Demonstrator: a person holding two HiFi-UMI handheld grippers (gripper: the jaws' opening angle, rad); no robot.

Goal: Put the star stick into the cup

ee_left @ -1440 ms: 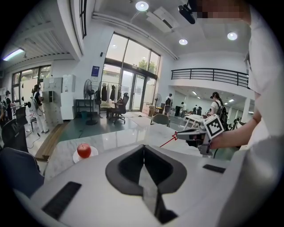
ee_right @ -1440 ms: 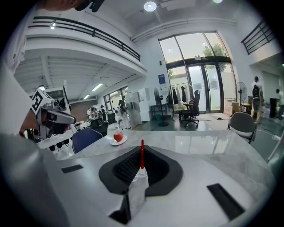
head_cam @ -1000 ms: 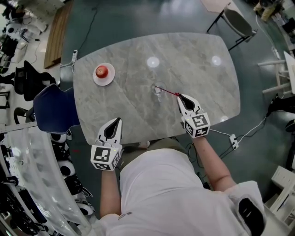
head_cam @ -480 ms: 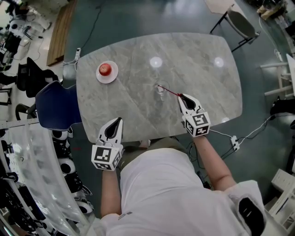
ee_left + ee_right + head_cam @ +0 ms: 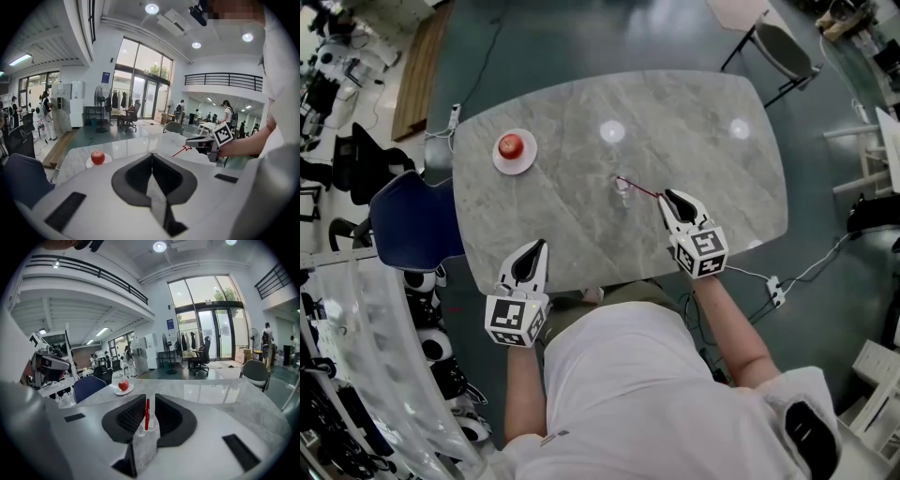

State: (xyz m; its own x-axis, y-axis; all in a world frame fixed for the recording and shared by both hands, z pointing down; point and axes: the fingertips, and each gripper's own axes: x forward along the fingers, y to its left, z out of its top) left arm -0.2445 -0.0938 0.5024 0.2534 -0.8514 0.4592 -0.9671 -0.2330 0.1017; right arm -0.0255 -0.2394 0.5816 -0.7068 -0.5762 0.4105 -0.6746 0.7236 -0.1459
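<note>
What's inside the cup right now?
The star stick, held in the right gripper, ends over the cup. Whether its tip is inside is too small to tell; nothing else shows inside.

Head cam: steeply down on table (image 5: 703, 141); gripper views: low across it; all share apple (image 5: 511, 145).

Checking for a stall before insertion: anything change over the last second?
No clear change. The right gripper stays shut on the star stick, star end at the cup; small offsets look like head-camera motion. The left gripper stays shut and empty at the near edge of the table; the apple sits on its plate.
</note>
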